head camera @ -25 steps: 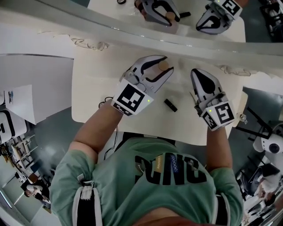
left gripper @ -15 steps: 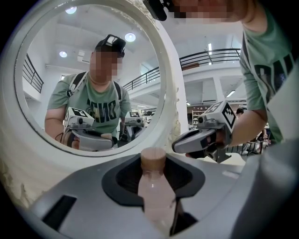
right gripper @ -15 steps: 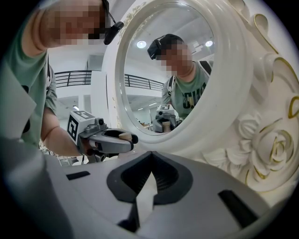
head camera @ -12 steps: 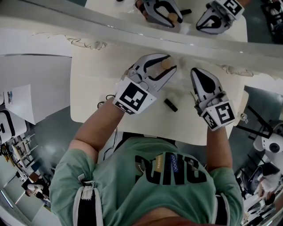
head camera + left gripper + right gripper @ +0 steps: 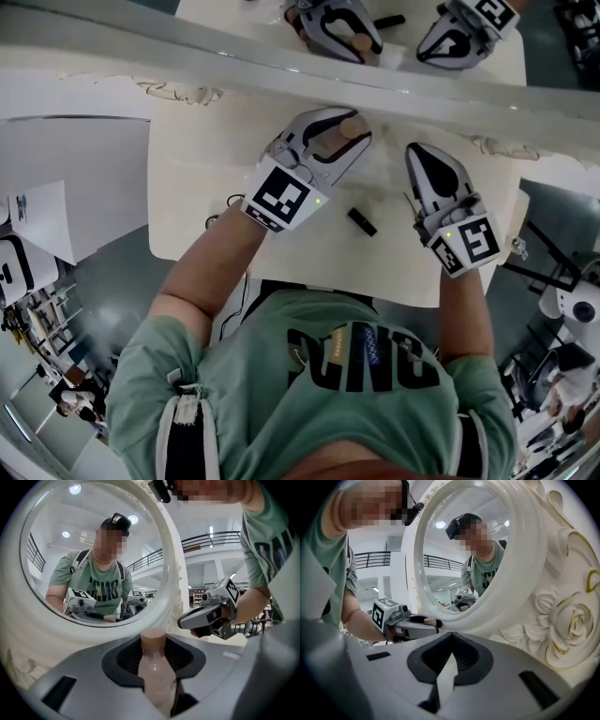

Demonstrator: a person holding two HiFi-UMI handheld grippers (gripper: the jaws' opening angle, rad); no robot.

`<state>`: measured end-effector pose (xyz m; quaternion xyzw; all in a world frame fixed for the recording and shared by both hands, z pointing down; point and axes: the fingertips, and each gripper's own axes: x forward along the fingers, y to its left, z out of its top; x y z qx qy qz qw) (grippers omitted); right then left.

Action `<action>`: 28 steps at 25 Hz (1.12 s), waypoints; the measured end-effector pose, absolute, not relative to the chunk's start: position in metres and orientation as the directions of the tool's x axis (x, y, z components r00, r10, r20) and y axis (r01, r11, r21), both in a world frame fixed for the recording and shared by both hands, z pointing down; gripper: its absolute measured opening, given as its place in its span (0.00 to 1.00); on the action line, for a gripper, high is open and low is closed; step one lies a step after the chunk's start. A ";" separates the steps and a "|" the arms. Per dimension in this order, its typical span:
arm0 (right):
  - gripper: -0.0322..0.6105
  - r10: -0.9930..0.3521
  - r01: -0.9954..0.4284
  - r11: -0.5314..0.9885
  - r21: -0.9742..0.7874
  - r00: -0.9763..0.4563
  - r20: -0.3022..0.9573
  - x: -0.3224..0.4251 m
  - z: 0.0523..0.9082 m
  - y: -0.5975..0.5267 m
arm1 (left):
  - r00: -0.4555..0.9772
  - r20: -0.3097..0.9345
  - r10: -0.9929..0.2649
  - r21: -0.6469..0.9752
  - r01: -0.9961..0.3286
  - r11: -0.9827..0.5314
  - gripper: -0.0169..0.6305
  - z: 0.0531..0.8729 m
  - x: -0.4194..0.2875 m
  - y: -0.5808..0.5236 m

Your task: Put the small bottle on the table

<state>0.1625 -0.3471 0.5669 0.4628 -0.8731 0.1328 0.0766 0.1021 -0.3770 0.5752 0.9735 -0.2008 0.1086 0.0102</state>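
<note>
The small bottle (image 5: 351, 126), pale pink with a tan cap, stands upright between the jaws of my left gripper (image 5: 347, 139), which is shut on it just above the cream table (image 5: 206, 169). In the left gripper view the bottle (image 5: 156, 679) fills the gap between the jaws, cap uppermost. My right gripper (image 5: 418, 156) hovers to the right of it, shut with nothing held; its tips meet in the right gripper view (image 5: 450, 641). That view also shows the left gripper (image 5: 423, 621) with the bottle's cap (image 5: 432, 621).
A large round mirror in an ornate white frame (image 5: 281, 70) stands along the table's far edge, directly ahead of both grippers (image 5: 534, 573). A small black object (image 5: 361, 222) lies on the table between the grippers. The table's front edge runs by the person's body.
My left gripper has edged slightly toward the mirror with the bottle still in it. The right gripper has not moved.
</note>
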 end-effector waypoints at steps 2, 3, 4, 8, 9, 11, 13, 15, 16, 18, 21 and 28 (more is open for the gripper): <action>0.04 -0.788 -0.829 0.535 -0.164 -0.559 0.259 0.163 0.568 -0.346 | 0.899 0.196 -0.392 -0.022 -0.395 -0.918 0.24 0.576 0.102 -0.377; 0.04 -0.787 -0.829 0.534 -0.166 -0.559 0.259 0.162 0.568 -0.346 | 0.900 0.193 -0.390 -0.011 -0.395 -0.919 0.24 0.577 0.102 -0.377; 0.04 -0.787 -0.829 0.534 -0.167 -0.559 0.259 0.162 0.568 -0.345 | 0.902 0.194 -0.387 -0.001 -0.394 -0.919 0.24 0.578 0.102 -0.377; 0.04 -0.788 -0.830 0.532 -0.164 -0.557 0.262 0.162 0.566 -0.344 | 0.897 0.220 -0.384 0.007 -0.395 -0.919 0.24 0.579 0.101 -0.377; 0.04 -0.789 -0.831 0.532 -0.162 -0.557 0.262 0.162 0.565 -0.343 | 0.894 0.223 -0.388 0.005 -0.399 -0.917 0.25 0.578 0.100 -0.376; 0.04 -0.791 -0.832 0.532 -0.159 -0.555 0.258 0.162 0.562 -0.343 | 0.889 0.221 -0.400 0.009 -0.412 -0.911 0.30 0.576 0.097 -0.376; 0.04 -0.793 -0.833 0.530 -0.157 -0.553 0.255 0.162 0.558 -0.342 | 0.887 0.211 -0.411 0.027 -0.425 -0.905 0.33 0.572 0.092 -0.376; 0.04 -0.795 -0.834 0.528 -0.157 -0.551 0.253 0.162 0.554 -0.340 | 0.888 0.199 -0.415 0.043 -0.430 -0.902 0.33 0.564 0.087 -0.375; 0.04 -0.796 -0.835 0.528 -0.156 -0.550 0.251 0.162 0.551 -0.339 | 0.888 0.194 -0.416 0.044 -0.432 -0.901 0.33 0.559 0.084 -0.374; 0.04 -0.799 -0.836 0.527 -0.152 -0.548 0.247 0.162 0.545 -0.338 | 0.888 0.187 -0.421 0.037 -0.434 -0.900 0.33 0.549 0.078 -0.372; 0.04 -0.803 -0.838 0.525 -0.147 -0.545 0.242 0.161 0.533 -0.335 | 0.884 0.181 -0.430 0.027 -0.442 -0.897 0.33 0.532 0.067 -0.366; 0.04 -0.807 -0.839 0.523 -0.148 -0.544 0.230 0.160 0.493 -0.326 | 0.881 0.159 -0.446 0.043 -0.457 -0.888 0.33 0.485 0.045 -0.349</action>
